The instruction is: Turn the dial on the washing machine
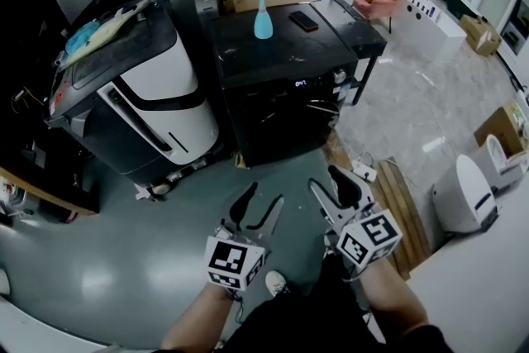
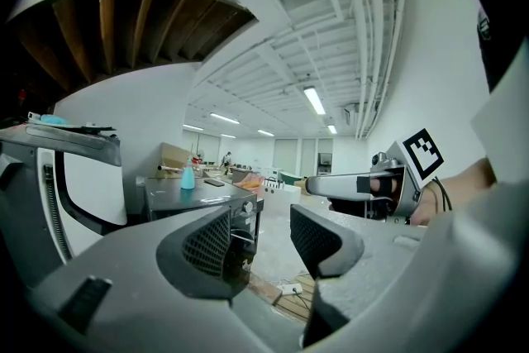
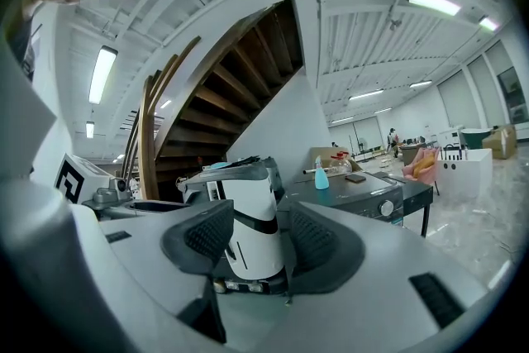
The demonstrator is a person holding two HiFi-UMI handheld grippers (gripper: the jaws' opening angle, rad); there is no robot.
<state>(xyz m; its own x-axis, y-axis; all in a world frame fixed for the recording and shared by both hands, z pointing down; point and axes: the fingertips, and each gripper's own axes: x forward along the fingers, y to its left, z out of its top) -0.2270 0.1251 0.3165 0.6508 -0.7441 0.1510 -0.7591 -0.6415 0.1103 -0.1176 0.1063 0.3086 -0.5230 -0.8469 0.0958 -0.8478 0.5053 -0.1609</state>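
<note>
Facing the black boxy washing machine point(image 1: 281, 87), I am holding the left gripper point(image 1: 263, 196) and right gripper point(image 1: 324, 180) wide open and empty. Its small round silver dial point(image 1: 338, 77) is sitting at the front edge's right end, well ahead and nearer the right gripper.

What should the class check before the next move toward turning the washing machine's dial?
1. Left tool open and empty: ok.
2. Right tool open and empty: ok.
3. Dial on the washing machine visible: ok.
4. A tool at the dial: not ok, both stand apart from the machine.
5. Dial's setting readable: cannot tell.
6. Spray bottle away from the dial: ok, on the lid.
</note>
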